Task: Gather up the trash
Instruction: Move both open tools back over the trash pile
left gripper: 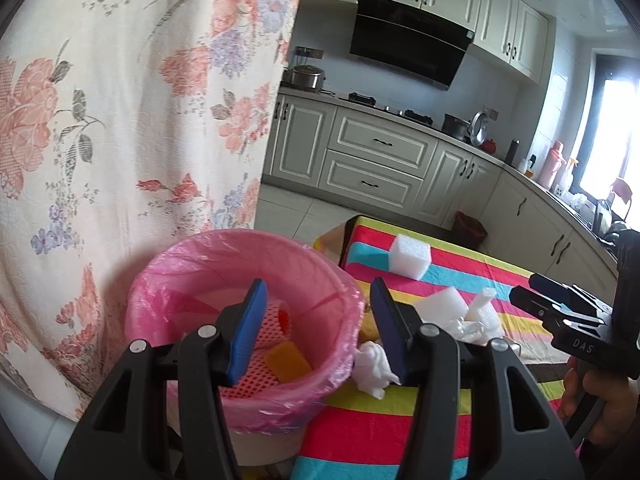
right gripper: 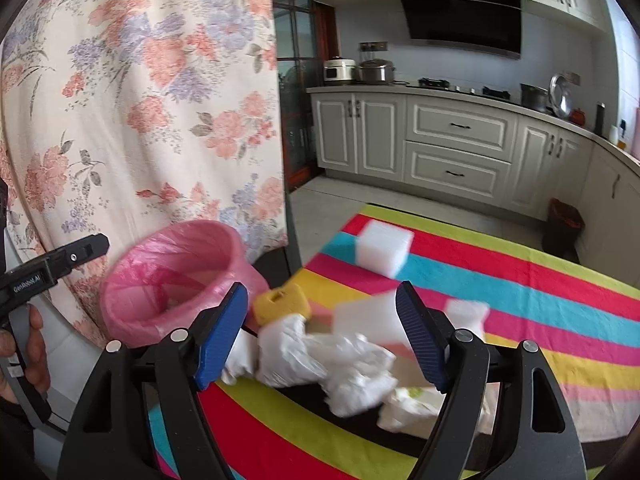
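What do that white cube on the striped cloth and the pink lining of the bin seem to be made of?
The white cube looks like soft foam: matte, with a finely grainy surface and slightly rounded edges. It could be packing foam or a sponge; the look leaves that open. The pink lining of the bin looks like thin plastic film: glossy, wrinkled and see-through, folded over the rim.

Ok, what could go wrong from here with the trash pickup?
1. The bin overhangs the table edge; a nudge from the left gripper might tip it.
2. The crumpled plastic overlaps foam and a sponge; the open right gripper may drag those along.
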`<state>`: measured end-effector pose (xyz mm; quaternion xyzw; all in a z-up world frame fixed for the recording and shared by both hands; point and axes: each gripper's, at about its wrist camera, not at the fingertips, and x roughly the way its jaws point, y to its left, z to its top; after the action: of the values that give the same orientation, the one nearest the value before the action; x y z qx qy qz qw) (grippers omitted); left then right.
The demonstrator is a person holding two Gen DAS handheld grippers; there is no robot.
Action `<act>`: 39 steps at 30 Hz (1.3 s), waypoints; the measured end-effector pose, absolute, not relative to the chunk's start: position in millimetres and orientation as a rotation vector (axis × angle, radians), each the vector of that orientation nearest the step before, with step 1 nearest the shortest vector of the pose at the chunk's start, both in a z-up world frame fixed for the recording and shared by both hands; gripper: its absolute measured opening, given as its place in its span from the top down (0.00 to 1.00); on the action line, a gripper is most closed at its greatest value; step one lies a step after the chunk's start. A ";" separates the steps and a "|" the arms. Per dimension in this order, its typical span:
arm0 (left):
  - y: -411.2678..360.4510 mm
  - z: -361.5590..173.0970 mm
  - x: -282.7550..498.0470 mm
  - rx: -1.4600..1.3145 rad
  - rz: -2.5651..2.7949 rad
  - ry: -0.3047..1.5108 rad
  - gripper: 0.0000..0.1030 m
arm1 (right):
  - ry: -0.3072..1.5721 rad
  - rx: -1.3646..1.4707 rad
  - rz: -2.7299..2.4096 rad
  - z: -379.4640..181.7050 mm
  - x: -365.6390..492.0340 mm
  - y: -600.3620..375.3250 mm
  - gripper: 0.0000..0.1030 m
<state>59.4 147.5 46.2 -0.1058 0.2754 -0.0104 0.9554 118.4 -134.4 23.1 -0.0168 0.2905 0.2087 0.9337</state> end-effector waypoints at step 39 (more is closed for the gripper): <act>20.0 4.8 79.7 -0.096 -0.174 0.696 0.44 | 0.749 0.087 0.231 -58.1 98.2 -265.1 0.18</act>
<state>79.7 20.0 4.8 -0.0469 0.3403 -0.0850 0.9353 98.2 -265.1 -58.1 0.0422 0.3647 0.1124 0.9234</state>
